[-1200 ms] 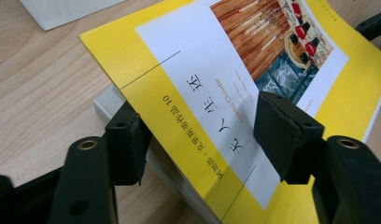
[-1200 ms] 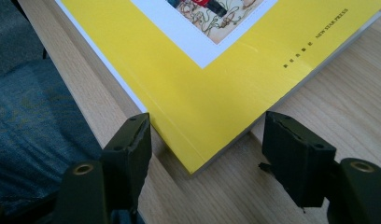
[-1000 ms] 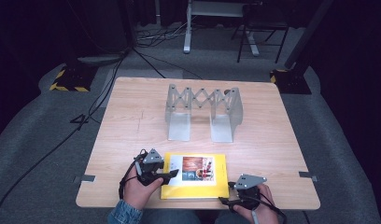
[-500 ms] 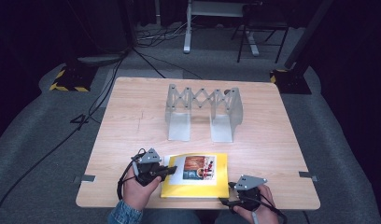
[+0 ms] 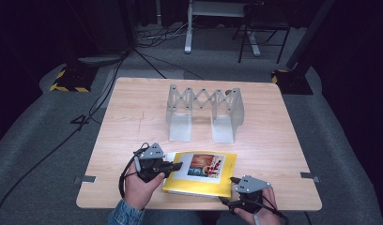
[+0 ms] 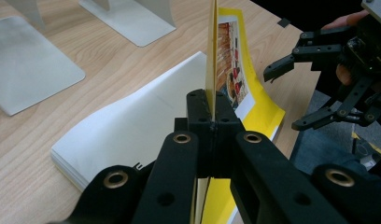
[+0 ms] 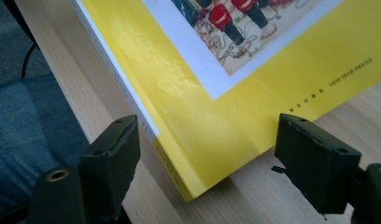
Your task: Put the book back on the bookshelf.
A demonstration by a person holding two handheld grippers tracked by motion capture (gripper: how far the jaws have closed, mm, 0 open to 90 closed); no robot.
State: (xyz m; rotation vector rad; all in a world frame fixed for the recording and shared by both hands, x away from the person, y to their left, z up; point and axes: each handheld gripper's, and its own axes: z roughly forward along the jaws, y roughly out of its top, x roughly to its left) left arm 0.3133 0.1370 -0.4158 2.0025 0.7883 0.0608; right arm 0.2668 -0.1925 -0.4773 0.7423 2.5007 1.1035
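The left gripper (image 6: pixel 210 109) pinches the yellow book's cover (image 6: pixel 212 56), lifted off the white pages (image 6: pixel 132 126). The right gripper (image 7: pixel 207 154) gapes open by the book's (image 5: pixel 201 171) corner on the surface (image 5: pixel 133 117).

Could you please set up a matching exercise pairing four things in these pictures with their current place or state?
Things:
1. left gripper
2. right gripper
3. yellow book
4. metal bookend rack

States:
A. standing upright at mid-table
B. jaws open around the book's near corner
C. lying flat, cover partly lifted
D. jaws shut on the cover's edge

Pairs: 1-D, 2-B, 3-C, 4-A
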